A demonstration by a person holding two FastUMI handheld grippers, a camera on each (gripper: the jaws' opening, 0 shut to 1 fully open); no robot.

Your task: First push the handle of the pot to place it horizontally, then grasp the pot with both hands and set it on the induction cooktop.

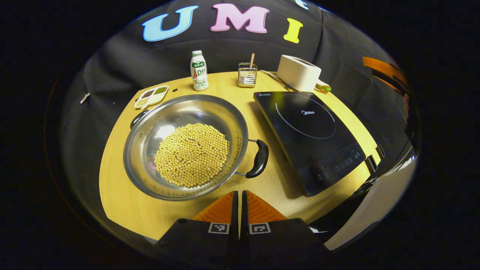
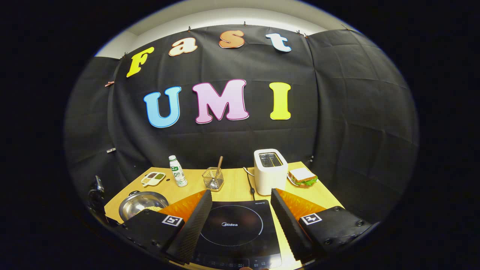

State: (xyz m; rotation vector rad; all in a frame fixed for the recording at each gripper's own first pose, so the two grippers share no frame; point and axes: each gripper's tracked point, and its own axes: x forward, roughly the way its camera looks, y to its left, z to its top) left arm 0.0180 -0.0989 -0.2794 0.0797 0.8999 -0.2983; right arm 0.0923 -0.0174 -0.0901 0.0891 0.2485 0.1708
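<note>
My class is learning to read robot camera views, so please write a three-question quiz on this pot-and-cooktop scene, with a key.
1. True or false: the pot already sits on the induction cooktop.
2. Which gripper has its fingers apart? A. left gripper B. right gripper
3. Fill in: the pot holds a heap of pale ____.

Key
1. False: it stands on the table, beside the cooktop.
2. B: the left gripper's fingers are together, gripping nothing.
3. Beans.

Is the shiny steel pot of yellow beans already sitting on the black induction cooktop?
No, the steel pot rests on the wooden table beside the cooktop.
</note>
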